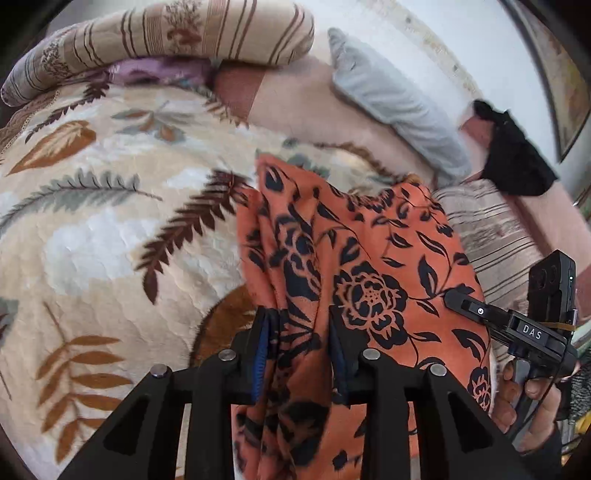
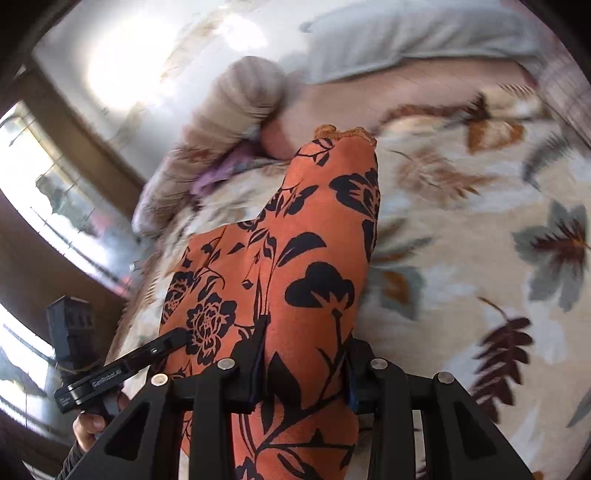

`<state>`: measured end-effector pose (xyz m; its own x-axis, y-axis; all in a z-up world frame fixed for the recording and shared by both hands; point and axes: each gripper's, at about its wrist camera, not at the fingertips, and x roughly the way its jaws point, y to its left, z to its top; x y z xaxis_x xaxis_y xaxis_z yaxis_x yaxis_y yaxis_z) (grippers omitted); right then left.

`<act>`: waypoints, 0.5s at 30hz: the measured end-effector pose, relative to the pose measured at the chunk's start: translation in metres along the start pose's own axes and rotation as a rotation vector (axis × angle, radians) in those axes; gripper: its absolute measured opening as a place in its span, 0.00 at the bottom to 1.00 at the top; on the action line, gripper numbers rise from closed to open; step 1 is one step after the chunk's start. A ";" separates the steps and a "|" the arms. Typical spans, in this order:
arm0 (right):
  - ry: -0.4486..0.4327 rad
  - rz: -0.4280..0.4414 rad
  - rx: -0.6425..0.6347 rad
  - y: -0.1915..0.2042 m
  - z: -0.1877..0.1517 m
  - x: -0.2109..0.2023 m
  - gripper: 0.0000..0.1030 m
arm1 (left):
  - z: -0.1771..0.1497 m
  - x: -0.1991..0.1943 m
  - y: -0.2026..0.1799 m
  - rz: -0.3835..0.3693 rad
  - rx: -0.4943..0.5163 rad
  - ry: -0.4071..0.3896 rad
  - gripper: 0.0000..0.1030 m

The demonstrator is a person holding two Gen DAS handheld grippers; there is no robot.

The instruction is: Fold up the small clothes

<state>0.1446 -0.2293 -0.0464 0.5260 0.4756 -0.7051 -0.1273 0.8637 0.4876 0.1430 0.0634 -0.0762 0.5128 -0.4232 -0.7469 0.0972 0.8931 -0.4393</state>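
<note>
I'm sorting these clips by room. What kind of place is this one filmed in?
Most likely a bedroom: the orange floral garment is held over a bed spread with a leaf-patterned blanket, with a striped pillow and a grey pillow at its far end by a white wall.

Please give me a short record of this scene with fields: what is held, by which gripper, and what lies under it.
held item: orange cloth with black flower print
left gripper: shut on the cloth
right gripper: shut on the cloth
surface below: cream blanket with leaf pattern
other items: grey pillow, striped beige cushion, black garment
</note>
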 end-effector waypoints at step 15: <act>-0.108 0.054 0.107 -0.017 -0.033 -0.024 0.80 | -0.050 -0.011 -0.008 0.174 0.089 0.031 0.57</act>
<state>0.1067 -0.2497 -0.0543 0.6088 0.4951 -0.6199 -0.0701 0.8119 0.5796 0.0941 0.0534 -0.0890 0.5019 -0.2645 -0.8235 0.0854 0.9626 -0.2571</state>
